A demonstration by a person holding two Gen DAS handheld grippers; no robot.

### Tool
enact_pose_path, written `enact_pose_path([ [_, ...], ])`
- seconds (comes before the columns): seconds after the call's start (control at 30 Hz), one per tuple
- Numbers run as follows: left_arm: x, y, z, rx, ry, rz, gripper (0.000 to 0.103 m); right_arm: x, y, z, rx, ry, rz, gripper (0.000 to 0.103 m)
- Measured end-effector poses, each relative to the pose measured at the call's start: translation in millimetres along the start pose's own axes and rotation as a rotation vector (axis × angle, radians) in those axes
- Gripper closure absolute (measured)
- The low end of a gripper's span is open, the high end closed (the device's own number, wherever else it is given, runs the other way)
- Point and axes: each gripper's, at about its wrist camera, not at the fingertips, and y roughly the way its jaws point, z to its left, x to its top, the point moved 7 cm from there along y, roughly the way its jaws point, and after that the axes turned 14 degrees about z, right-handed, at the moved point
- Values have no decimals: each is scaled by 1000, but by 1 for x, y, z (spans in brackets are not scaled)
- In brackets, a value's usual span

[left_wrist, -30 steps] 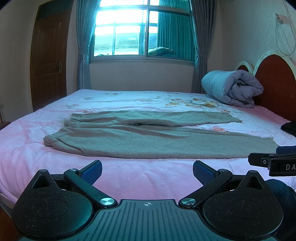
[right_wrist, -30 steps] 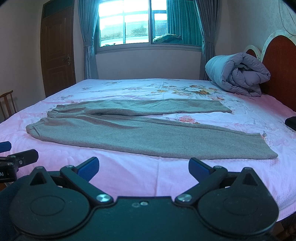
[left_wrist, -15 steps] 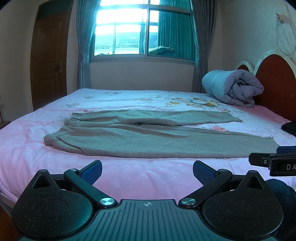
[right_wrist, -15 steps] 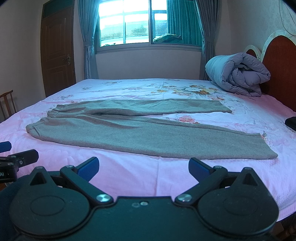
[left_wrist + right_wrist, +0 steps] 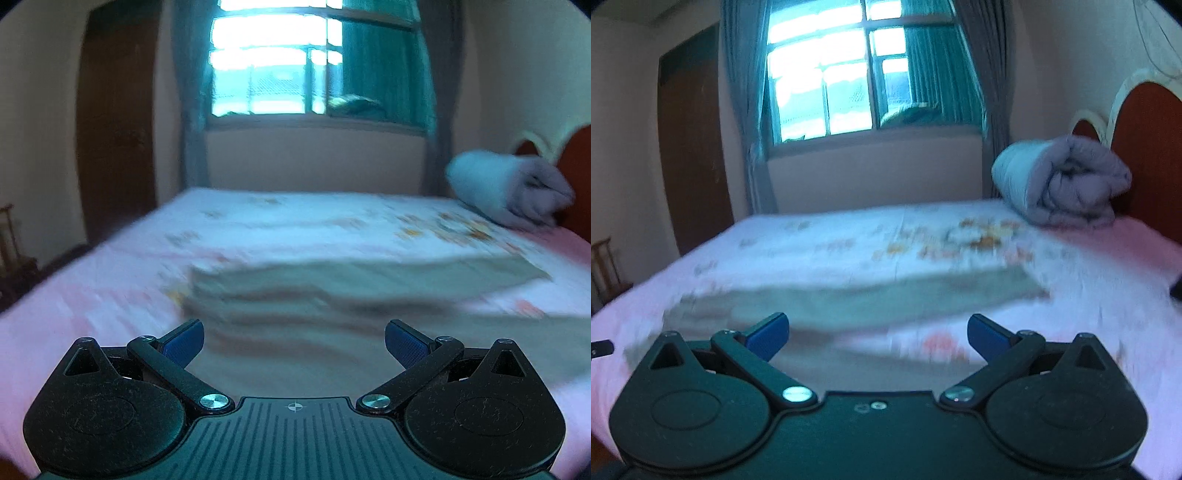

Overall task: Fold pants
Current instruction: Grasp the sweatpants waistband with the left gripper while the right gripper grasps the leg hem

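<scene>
Grey pants (image 5: pixel 332 291) lie flat across the pink bed, blurred by motion in both views. In the left wrist view my left gripper (image 5: pixel 293 341) is open, its blue pads spread wide just above the near part of the pants, nothing between them. The right wrist view shows the pants (image 5: pixel 849 302) stretching from left to right, with my right gripper (image 5: pixel 877 338) open over the near leg. Neither gripper holds cloth.
The bed (image 5: pixel 92 295) has a pink flowered sheet. A rolled grey duvet (image 5: pixel 1063 184) rests by the red headboard (image 5: pixel 1145 147) at the right. A window (image 5: pixel 295 62), curtains and a brown door (image 5: pixel 114 129) stand behind. A wooden chair (image 5: pixel 604 266) is at far left.
Both grippers have moved forward and closer over the bed toward the pants, blurring the views. The pants look larger and nearer. Both grippers remain open.
</scene>
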Motion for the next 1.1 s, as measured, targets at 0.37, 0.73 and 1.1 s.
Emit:
enact_pose_path([
  [0.37,85,214,120,-61,-51,200,0,91,160,18,5,25,73,6],
  [0.73,74,393,143,-180,-54,343,30,81,276,48,20,-46,162,6],
  [1.1,107,334,107,-261,53,127,87,85,306,44,43,-86,199,6],
])
